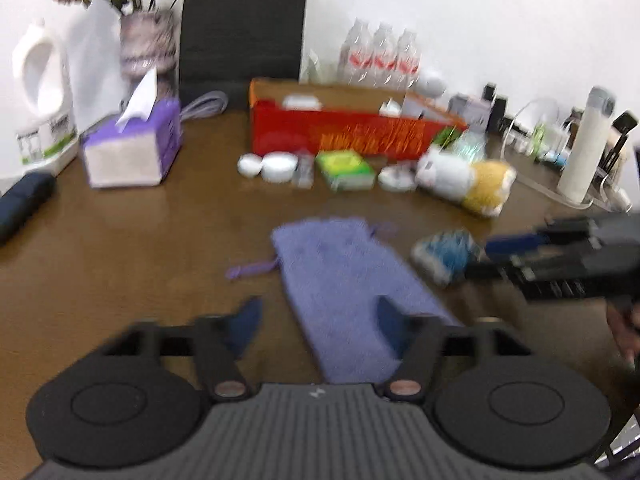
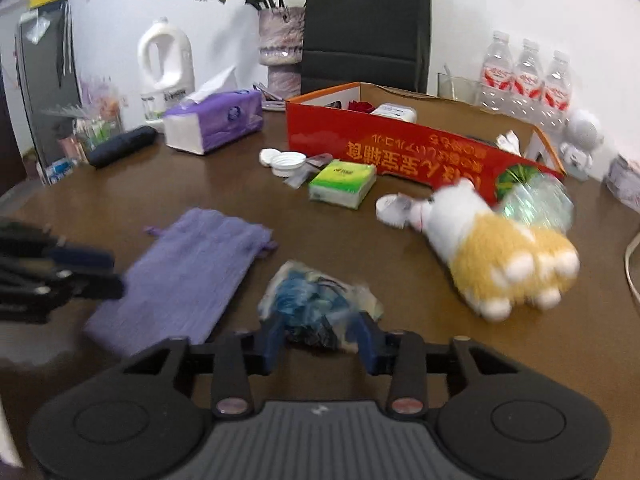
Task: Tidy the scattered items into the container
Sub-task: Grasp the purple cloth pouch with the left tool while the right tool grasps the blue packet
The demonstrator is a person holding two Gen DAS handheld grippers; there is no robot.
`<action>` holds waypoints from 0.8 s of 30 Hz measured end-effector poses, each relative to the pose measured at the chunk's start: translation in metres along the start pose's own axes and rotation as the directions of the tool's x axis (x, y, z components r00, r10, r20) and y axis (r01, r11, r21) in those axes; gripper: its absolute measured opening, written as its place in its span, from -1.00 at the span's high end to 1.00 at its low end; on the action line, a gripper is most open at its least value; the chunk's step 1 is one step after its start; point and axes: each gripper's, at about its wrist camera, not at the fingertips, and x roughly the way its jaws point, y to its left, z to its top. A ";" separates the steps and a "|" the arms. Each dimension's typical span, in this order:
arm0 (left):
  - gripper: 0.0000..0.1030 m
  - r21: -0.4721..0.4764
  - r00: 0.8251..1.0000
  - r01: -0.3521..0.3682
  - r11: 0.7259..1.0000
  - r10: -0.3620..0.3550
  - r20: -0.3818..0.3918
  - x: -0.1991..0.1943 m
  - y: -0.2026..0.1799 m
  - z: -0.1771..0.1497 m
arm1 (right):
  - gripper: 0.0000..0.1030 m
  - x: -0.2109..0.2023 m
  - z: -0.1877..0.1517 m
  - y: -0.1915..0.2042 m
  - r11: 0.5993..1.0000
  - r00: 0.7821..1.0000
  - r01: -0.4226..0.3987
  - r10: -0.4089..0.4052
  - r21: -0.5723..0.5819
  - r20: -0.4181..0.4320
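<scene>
The red cardboard box [image 1: 340, 136] [image 2: 400, 148] stands open at the back of the brown table. My left gripper [image 1: 318, 326] [image 2: 118, 274] is open, its fingers low over the near end of a flat purple pouch [image 1: 344, 272] [image 2: 188, 272], with nothing held. My right gripper [image 2: 320, 338] [image 1: 486, 258] has its blue fingers against both sides of a crumpled blue plastic packet [image 2: 316, 296] [image 1: 444, 256] that lies on the table. A white and yellow plush paw [image 2: 500, 256] [image 1: 468, 184], a green tissue pack [image 2: 342, 182] [image 1: 346, 168] and white lids [image 2: 286, 162] [image 1: 276, 166] lie in front of the box.
A purple tissue box [image 1: 132, 152], a white jug [image 1: 40, 100], a vase [image 1: 148, 48] and a black bag [image 1: 242, 28] stand at the back left. Water bottles [image 2: 524, 76] are behind the box. A dark folded umbrella [image 2: 122, 146] lies left, a white flask [image 1: 586, 148] right.
</scene>
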 end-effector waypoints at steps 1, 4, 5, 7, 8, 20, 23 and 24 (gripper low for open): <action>-0.52 0.003 1.000 -0.002 1.000 0.002 -0.006 0.005 -0.004 0.004 | 0.09 -0.009 -0.004 -0.001 1.000 1.000 0.006 -0.006 0.027 0.016; -0.53 -0.003 0.998 -0.041 0.999 0.041 -0.042 0.031 -0.014 0.014 | 0.00 -0.024 -0.008 -0.005 0.994 0.998 0.023 -0.029 0.105 0.050; -0.53 -0.008 0.996 -0.071 0.997 0.070 -0.059 0.041 -0.017 0.016 | -0.01 -0.024 -0.009 -0.005 0.993 0.998 0.031 -0.037 0.115 0.054; -0.53 -0.007 0.990 -0.121 0.993 0.121 -0.070 0.054 -0.019 0.017 | -0.01 -0.019 -0.008 -0.005 0.990 0.997 0.054 -0.061 0.133 0.051; -0.54 -0.008 0.988 -0.139 0.990 0.138 -0.073 0.058 -0.018 0.016 | -0.01 -0.016 -0.007 -0.005 0.988 0.996 0.060 -0.069 0.143 0.055; 0.86 0.066 0.985 -0.170 0.983 0.168 0.029 0.062 -0.043 0.009 | 0.52 0.029 0.007 0.019 0.994 0.996 0.079 -0.082 0.072 0.041; 0.87 0.026 0.990 -0.134 0.991 0.133 0.047 0.053 -0.044 0.004 | 0.72 0.023 0.004 0.021 0.995 0.996 0.069 -0.072 0.068 0.049; 0.87 0.019 0.990 -0.129 0.992 0.127 0.058 0.047 -0.045 0.003 | 0.73 0.020 0.002 0.021 0.995 0.996 0.065 -0.069 0.072 0.057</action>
